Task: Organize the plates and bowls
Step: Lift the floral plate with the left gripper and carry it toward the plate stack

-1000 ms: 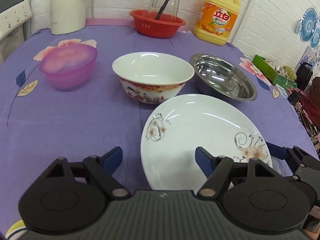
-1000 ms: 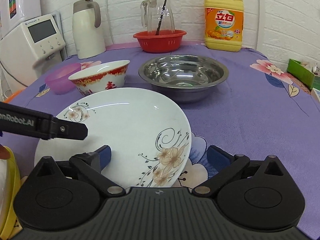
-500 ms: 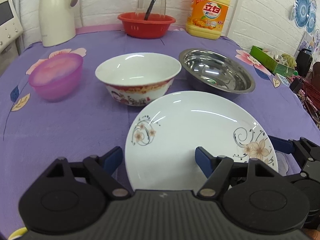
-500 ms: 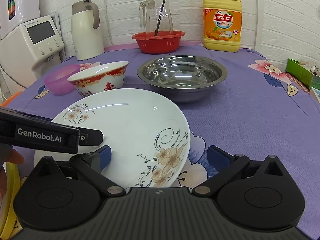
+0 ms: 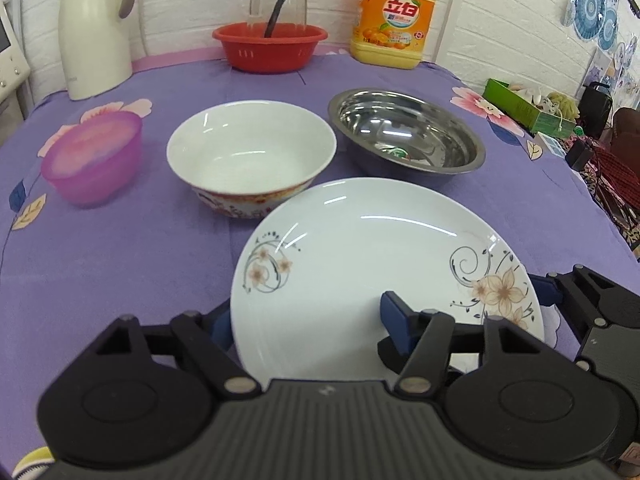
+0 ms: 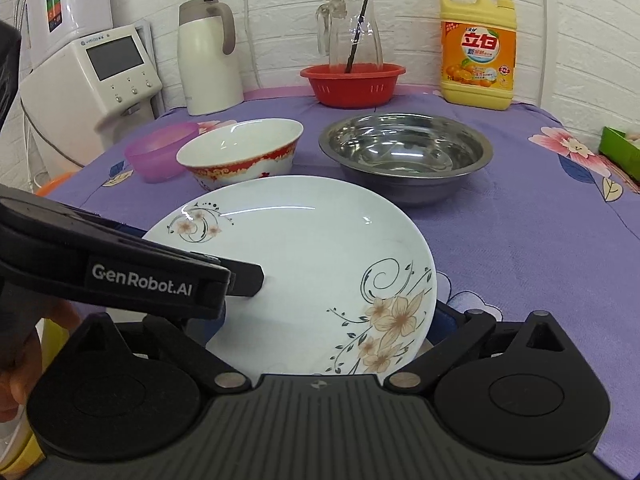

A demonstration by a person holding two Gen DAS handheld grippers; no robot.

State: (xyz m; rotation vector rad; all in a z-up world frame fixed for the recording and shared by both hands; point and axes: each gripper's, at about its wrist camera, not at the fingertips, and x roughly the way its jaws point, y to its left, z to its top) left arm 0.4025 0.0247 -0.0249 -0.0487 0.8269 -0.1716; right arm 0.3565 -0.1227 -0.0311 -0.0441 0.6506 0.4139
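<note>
Left wrist: plate [image 5: 360, 260] rim overlaps ceramic bowl [image 5: 251, 156].

White plate [image 5: 360, 248] with beige flowers; white bowl [image 5: 250, 156] with red band; purple bowl [image 5: 94, 156]; silver bowl [image 5: 404, 132]; purple flowered worktop [image 5: 120, 264].

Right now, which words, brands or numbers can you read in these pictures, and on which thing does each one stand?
"GenRobot.AI": on the left claw, seen from the right camera.
"立白": on the yellow soap bottle; a small "Liby" stands above it.
Small print on that label: too small to read.
White machine: its small logo is unreadable.
</note>
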